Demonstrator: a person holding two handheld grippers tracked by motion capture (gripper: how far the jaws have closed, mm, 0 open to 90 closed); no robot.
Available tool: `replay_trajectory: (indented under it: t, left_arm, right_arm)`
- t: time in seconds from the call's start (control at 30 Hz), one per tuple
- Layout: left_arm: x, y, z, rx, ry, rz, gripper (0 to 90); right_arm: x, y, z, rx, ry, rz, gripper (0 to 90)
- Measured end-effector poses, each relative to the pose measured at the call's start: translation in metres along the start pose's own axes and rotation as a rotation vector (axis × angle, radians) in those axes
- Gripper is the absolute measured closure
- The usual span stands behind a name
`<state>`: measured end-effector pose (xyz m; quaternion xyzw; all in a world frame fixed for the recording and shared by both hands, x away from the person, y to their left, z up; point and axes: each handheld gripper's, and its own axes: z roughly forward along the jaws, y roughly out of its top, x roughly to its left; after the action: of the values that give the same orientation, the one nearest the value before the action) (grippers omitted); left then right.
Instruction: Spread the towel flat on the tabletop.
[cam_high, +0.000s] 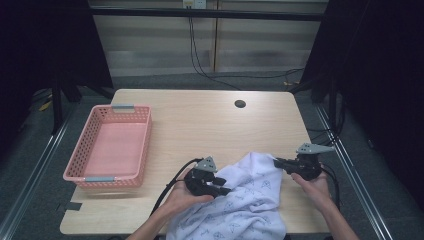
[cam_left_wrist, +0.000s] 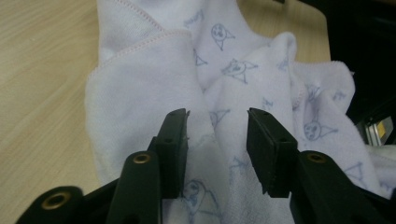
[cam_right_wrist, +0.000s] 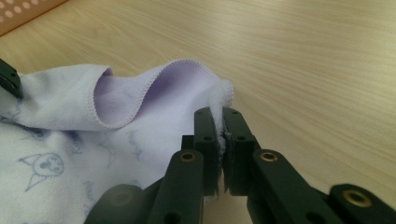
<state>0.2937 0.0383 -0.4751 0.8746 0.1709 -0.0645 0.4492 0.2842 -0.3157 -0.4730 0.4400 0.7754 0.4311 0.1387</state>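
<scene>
Right gripper (cam_right_wrist: 220, 116): black two-jaw tool with a grey three-cornered plate on top, held in the person's right hand (cam_high: 315, 182) near the table's front right corner; jaws clenched on a hemmed edge of the towel (cam_right_wrist: 70, 140), a sliver of white cloth pinched between the pads in the right gripper view. Left gripper (cam_left_wrist: 217, 123): same make, held in the left hand (cam_high: 182, 197) at the towel's left side, black cable trailing toward the front edge; jaws released and standing apart over the cloth, the fabric lying beneath and between them with no pad pressing on it, as the left gripper view shows. Towel: white terry cloth with a pale blue printed pattern of small cat-like faces and a pink-stitched hem, lying crumpled on the front part of the table (cam_high: 200, 120) between the two grippers, its lower portion hanging over the front edge in the high view; one fold at the right corner curls up into a loop, showing a lilac inner side. Table: light wood-grain top with a round dark cable hole (cam_high: 240, 104) near its far edge. Basket (cam_high: 100, 177): pink perforated plastic, rectangular, with grey handle grips at both short ends, standing on the table's left side, well apart from the towel.
</scene>
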Motion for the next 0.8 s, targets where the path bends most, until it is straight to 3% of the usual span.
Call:
replay_trajectory:
  t: [0.1,0.2,0.37,0.43,0.5,0.53,0.57,0.63,0.77,0.8]
  left_arm:
    - [0.009,0.005,-0.01,-0.057,0.073,-0.027,59.1]
    - [0.026,0.009,-0.011,-0.082,0.11,-0.072,59.1]
    - [0.05,0.005,0.014,-0.047,0.123,-0.127,53.3]
    - [0.049,0.002,0.025,-0.018,0.098,-0.132,54.2]
    - [0.045,0.003,0.029,0.0,0.096,-0.105,61.8]
    - [0.043,0.004,0.028,-0.019,0.093,-0.094,75.4]
    - [0.041,0.005,0.025,-0.049,0.108,-0.099,81.6]
    - [0.041,0.008,0.016,-0.08,0.099,-0.104,83.3]
    - [0.044,0.011,-0.008,-0.141,0.178,-0.098,84.4]
    - [0.046,0.011,-0.014,-0.152,0.176,-0.096,84.6]
  right_arm:
    - [0.0,0.002,0.003,0.003,0.006,-0.003,85.8]
    - [0.0,0.004,0.005,-0.001,0.01,-0.004,85.8]
    - [0.0,0.004,0.006,0.001,0.011,-0.001,85.6]
    - [0.0,0.003,0.006,0.0,0.014,-0.001,85.6]
    - [0.0,0.003,0.007,0.004,0.021,-0.003,85.6]
    - [0.0,0.003,0.007,0.005,0.023,-0.003,85.6]
    - [0.0,0.003,0.007,0.006,0.024,-0.004,85.6]
    - [0.0,0.004,0.005,-0.001,0.026,-0.003,85.6]
    - [-0.004,0.006,-0.001,-0.028,0.023,0.01,85.7]
    - [-0.006,0.009,-0.003,-0.035,0.02,0.01,85.6]
